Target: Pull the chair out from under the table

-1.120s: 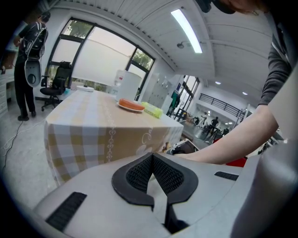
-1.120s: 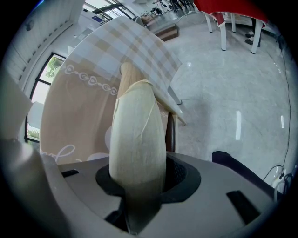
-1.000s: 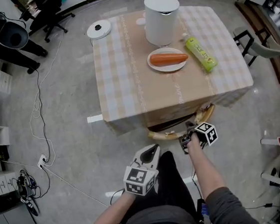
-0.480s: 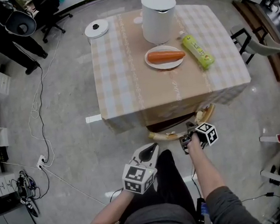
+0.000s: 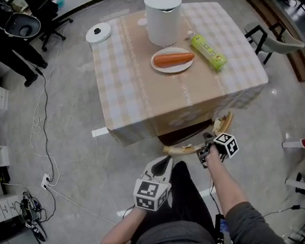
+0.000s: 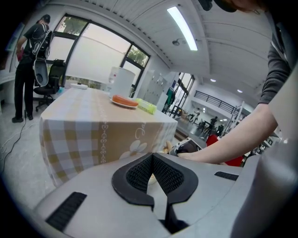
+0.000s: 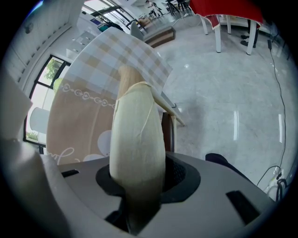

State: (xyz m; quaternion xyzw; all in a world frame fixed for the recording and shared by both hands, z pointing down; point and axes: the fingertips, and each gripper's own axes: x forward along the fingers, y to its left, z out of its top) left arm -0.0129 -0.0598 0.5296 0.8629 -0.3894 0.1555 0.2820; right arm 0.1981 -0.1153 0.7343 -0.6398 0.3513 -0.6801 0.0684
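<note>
Nearest the body, the left gripper point(image 5: 165, 165) hung to the right gripper's left, tilted slightly down, its jaws pressed together on nothing. The chair point(image 5: 194, 146) showed a curved, cream-coloured top rail, clamped between the jaws of the right gripper point(image 5: 202, 152), which pitched steeply down on an outstretched forearm. Just beyond the right gripper, the chair's dark seat sat under the checked-cloth table point(image 5: 133, 93).

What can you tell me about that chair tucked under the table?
The pale curved wooden chair back pokes out from under the beige checked tablecloth at its near edge; the rest of the chair is mostly hidden beneath it. The right tool is clamped on the smooth, rounded top rail.
</note>
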